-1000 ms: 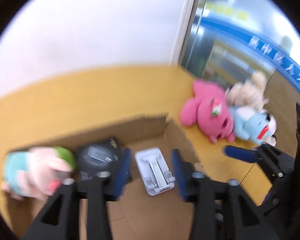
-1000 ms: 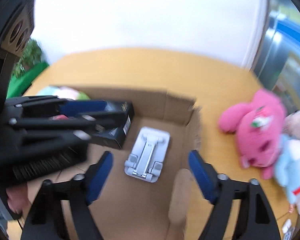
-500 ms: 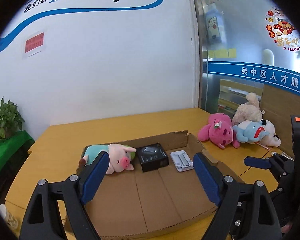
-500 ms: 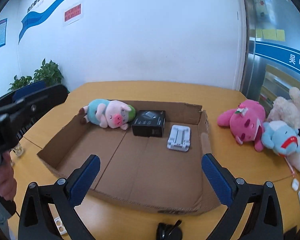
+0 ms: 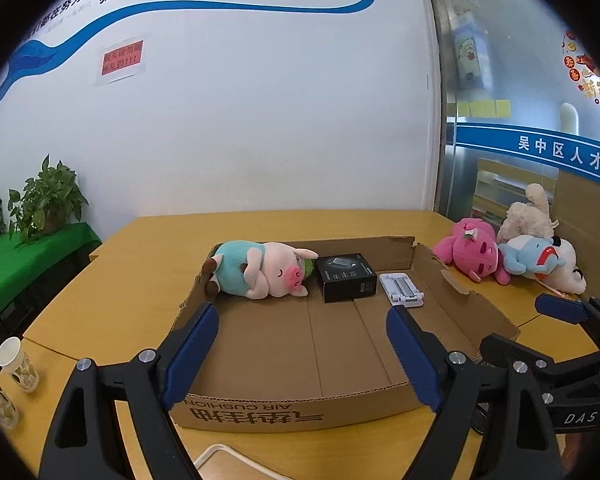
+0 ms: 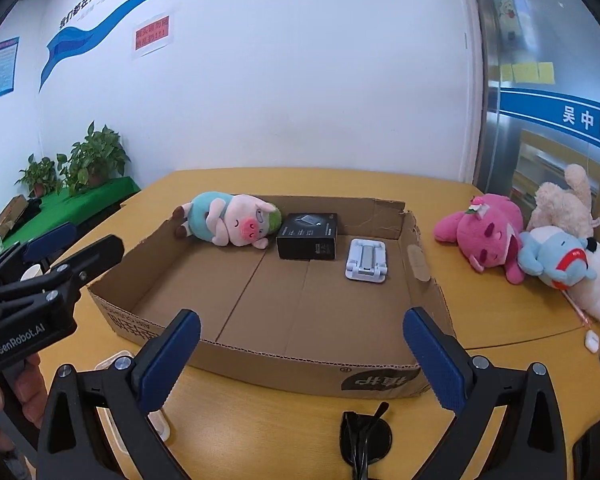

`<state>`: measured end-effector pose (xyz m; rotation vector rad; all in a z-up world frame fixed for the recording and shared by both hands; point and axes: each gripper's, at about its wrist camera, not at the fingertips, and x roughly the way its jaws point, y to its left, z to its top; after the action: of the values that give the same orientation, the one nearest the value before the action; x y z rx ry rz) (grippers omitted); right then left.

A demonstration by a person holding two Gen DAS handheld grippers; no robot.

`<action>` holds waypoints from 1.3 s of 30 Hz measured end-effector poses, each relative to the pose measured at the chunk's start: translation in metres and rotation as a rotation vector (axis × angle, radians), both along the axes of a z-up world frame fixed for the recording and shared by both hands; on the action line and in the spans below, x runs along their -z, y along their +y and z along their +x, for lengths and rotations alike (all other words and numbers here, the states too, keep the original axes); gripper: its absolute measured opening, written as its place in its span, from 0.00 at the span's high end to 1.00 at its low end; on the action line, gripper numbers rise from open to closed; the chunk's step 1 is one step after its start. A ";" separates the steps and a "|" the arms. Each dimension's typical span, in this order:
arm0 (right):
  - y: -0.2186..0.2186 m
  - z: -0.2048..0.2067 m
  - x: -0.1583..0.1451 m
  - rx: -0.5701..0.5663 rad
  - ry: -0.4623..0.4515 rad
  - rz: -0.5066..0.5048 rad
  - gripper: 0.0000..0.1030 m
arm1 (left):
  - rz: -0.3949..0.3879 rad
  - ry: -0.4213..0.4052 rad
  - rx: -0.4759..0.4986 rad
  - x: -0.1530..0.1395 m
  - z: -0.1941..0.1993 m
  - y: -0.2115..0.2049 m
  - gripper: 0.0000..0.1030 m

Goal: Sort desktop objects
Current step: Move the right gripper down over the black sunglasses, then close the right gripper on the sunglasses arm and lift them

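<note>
Left claw (image 5: pixel 302 354): jaws spread wide with nothing between them, having just been opening; it hangs over the near edge of the cardboard tray (image 5: pixel 464 304).
Right claw (image 6: pixel 300 354): jaws spread at their widest and empty, likewise just opened; it sits low over the tray's near wall.
Already in the tray: pig plush (image 6: pixel 228 222), black box (image 6: pixel 308 236) and white phone stand (image 6: pixel 367 261), in a row along the far wall.
Left to sort: pink plush (image 6: pixel 484 236), blue plush (image 6: pixel 556 262) and cream plush (image 6: pixel 564 200), heaped on the counter (image 6: pixel 480 320) to the right of the tray, touching one another.
Handling (judgement): the plush toys look light, soft and squashy, not fragile; fabric should give good friction.
Where to grip (judgement): pinch the pink plush across its round body, the nearest clear bulk; limbs would flop.
Risk (judgement): lifting one toy may drag its neighbours.
</note>
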<state>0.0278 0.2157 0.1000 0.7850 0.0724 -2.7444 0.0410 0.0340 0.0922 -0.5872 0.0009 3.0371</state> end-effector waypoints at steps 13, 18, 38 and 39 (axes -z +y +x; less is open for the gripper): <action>0.016 0.021 0.020 -0.004 0.036 -0.052 0.00 | -0.001 -0.074 0.007 0.023 0.012 -0.007 0.16; 0.052 0.025 0.037 -0.017 -0.046 -0.088 0.00 | -0.016 -0.145 0.015 0.041 0.022 -0.015 0.16; 0.092 0.035 0.131 -0.086 -0.355 -0.042 0.58 | 0.129 -0.391 0.203 0.100 0.019 0.022 0.16; 0.089 0.035 0.133 -0.095 -0.361 -0.035 0.66 | 0.133 -0.401 0.218 0.101 0.017 0.025 0.16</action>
<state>0.0624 0.3048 -0.0327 1.2181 -0.0135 -2.4661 0.0583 0.0588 -0.0090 -1.0904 -0.1400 2.6370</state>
